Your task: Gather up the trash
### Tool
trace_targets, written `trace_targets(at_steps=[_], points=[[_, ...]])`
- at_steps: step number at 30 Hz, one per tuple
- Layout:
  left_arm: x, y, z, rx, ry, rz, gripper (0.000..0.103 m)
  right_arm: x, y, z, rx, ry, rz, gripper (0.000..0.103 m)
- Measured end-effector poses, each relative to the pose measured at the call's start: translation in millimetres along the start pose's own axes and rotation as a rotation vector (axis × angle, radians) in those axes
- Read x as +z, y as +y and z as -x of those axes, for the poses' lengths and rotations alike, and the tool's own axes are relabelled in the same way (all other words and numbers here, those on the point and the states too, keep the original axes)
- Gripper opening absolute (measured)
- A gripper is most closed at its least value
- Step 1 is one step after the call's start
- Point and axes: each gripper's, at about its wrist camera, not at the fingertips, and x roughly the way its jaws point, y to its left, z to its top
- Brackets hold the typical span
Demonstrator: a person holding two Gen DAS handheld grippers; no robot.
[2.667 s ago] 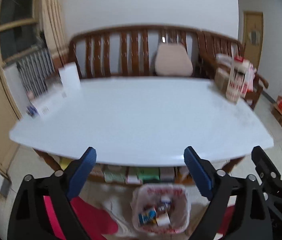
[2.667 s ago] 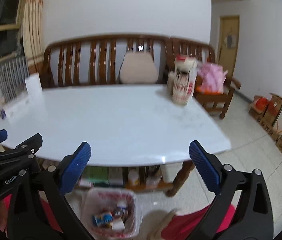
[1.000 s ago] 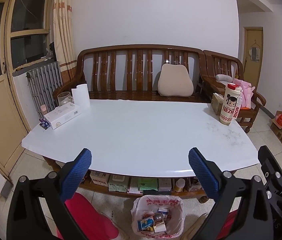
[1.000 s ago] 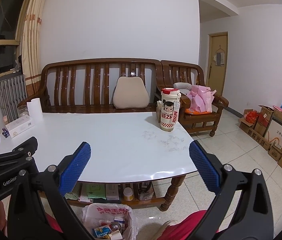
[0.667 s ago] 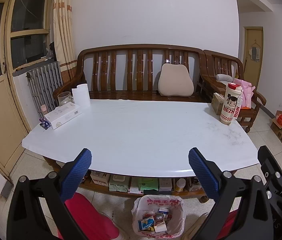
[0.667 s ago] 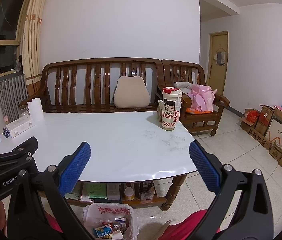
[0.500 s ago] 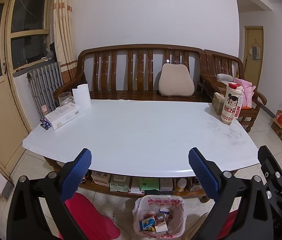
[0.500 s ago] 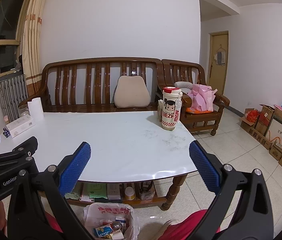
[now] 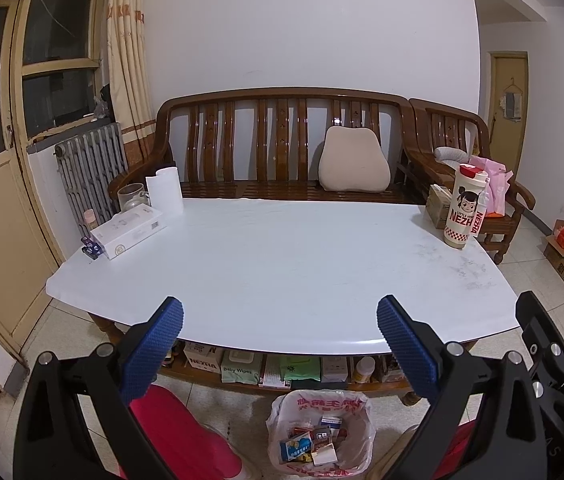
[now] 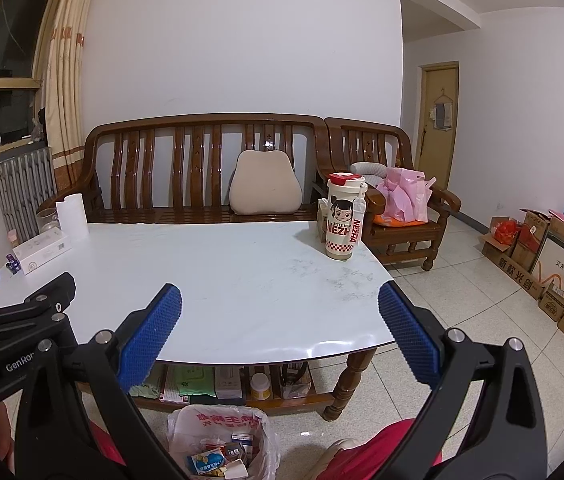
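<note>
A white plastic trash bag [image 9: 324, 408] stands on the floor below the table's front edge, holding several small boxes and wrappers [image 9: 310, 444]. It also shows in the right wrist view [image 10: 221, 420]. My left gripper [image 9: 279, 320] is open and empty, held above the bag at the white table's [image 9: 282, 252] front edge. My right gripper [image 10: 279, 308] is open and empty, just right of the left one, above the table's front right part.
On the table: a white box [image 9: 127, 230], a paper roll [image 9: 165, 190] and a glass jar [image 9: 131, 196] at far left, a NEZHA bottle [image 9: 464, 210] at far right. A wooden bench [image 9: 282, 148] stands behind. Cardboard boxes [image 10: 542, 264] line the right wall.
Both grippers pulled back and rose from the table since 2.7 s ago, then held nearly still. Both stayed open and empty.
</note>
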Motion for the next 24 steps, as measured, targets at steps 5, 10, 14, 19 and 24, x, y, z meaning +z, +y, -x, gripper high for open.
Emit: trace_targets(at_steps=[5,10,14,19,24], points=[[-1.1,1.1,-2.2,-0.002,0.007,0.000,0.095,-0.3,0.7,-0.9,0.001,0.002,0.001,0.096],[-1.6,1.1,-3.3,-0.002,0.013,-0.003,0.095,-4.2,3.4,-3.5,0.007,0.008,0.002,0.096],[-1.8,2.1,-3.9,-0.004,0.011,0.002,0.095,-6.2,4.8,-4.6,0.009,0.010,0.003,0.096],[-0.4,2.6,-6.3,-0.004,0.021,0.000,0.095,-6.8,6.3,-6.4,0.010,0.012,0.005,0.096],[-0.5,4.2,-8.0,-0.003,0.029,-0.004,0.095,-8.0,7.1,-9.0,0.016,0.016,0.003,0.096]])
